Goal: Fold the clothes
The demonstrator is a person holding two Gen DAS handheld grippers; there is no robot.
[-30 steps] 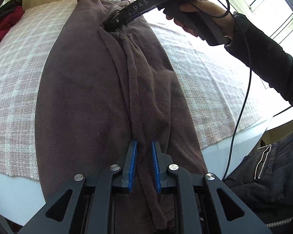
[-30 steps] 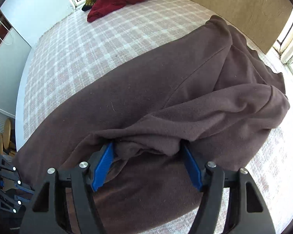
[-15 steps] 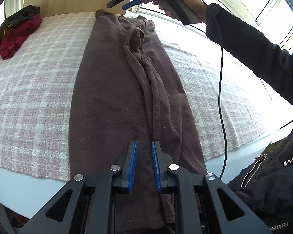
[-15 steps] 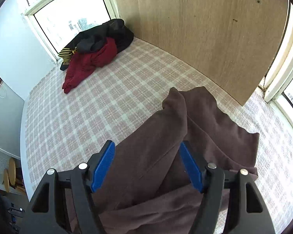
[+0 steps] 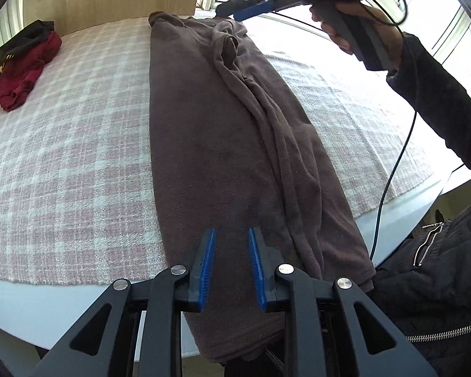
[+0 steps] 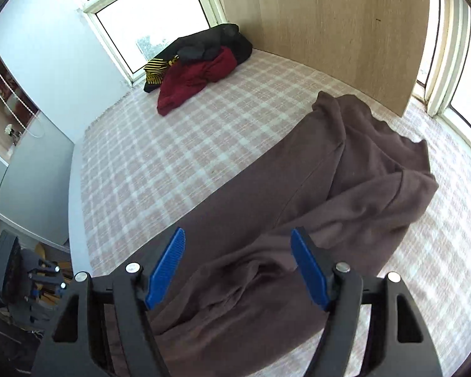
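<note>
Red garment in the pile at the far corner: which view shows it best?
The right wrist view: the red garment sits near the frame's upper middle, whole, beside black and yellow-striped clothes. In the left wrist view it is squeezed against the left edge and distorted.

Soft cloth, matt plastic, pale wood.
The brown garment (image 5: 210, 132) is matt, fuzzy fleece-like cloth, creased along one side. The bedspread (image 5: 66, 144) is coarse woven plaid, rough in look. The left gripper (image 5: 231, 245) and right gripper (image 6: 237, 251) are matt black plastic with ribbed blue pads (image 5: 208, 260) and shiny metal screws (image 5: 178, 270). The board (image 6: 323, 22) is smooth light wood grain. The red garment (image 6: 194, 78) is soft matt cloth. The jacket (image 5: 439, 282) has a glinting metal zip.
</note>
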